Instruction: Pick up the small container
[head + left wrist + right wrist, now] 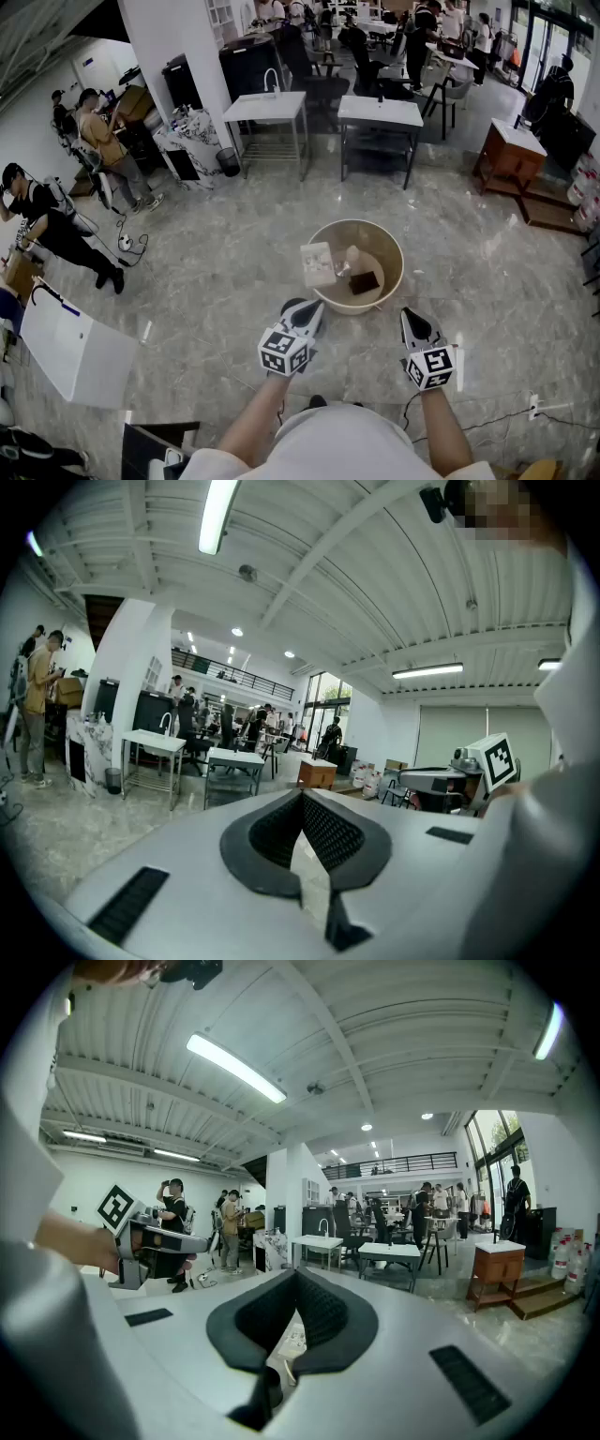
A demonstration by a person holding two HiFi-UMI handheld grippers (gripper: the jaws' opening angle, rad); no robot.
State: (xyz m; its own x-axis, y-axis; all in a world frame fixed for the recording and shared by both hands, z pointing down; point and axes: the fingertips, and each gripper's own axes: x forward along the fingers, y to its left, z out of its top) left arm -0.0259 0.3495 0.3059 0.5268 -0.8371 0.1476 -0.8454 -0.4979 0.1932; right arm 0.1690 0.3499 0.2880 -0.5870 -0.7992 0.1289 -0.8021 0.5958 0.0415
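Note:
A round beige basin (392, 251) stands on the marble floor in front of me in the head view. Inside it, at the left rim, lies a small whitish square container (317, 263), with a pale object (352, 257) and a dark brown square piece (365, 282) beside it. My left gripper (309, 307) (302, 794) hovers just short of the basin's near left rim, shut and holding nothing. To the basin's right, my right gripper (411, 317) (295, 1274) is likewise shut and holds nothing. Both point roughly level, so the gripper views show the room and not the basin.
Two white tables (267, 106) (380, 112) stand beyond the basin, and a wooden cabinet (509, 150) is at the right. Several people (103, 141) are at the left. A white board (75, 347) lies at the near left. Cables (506, 417) trail over the floor at the near right.

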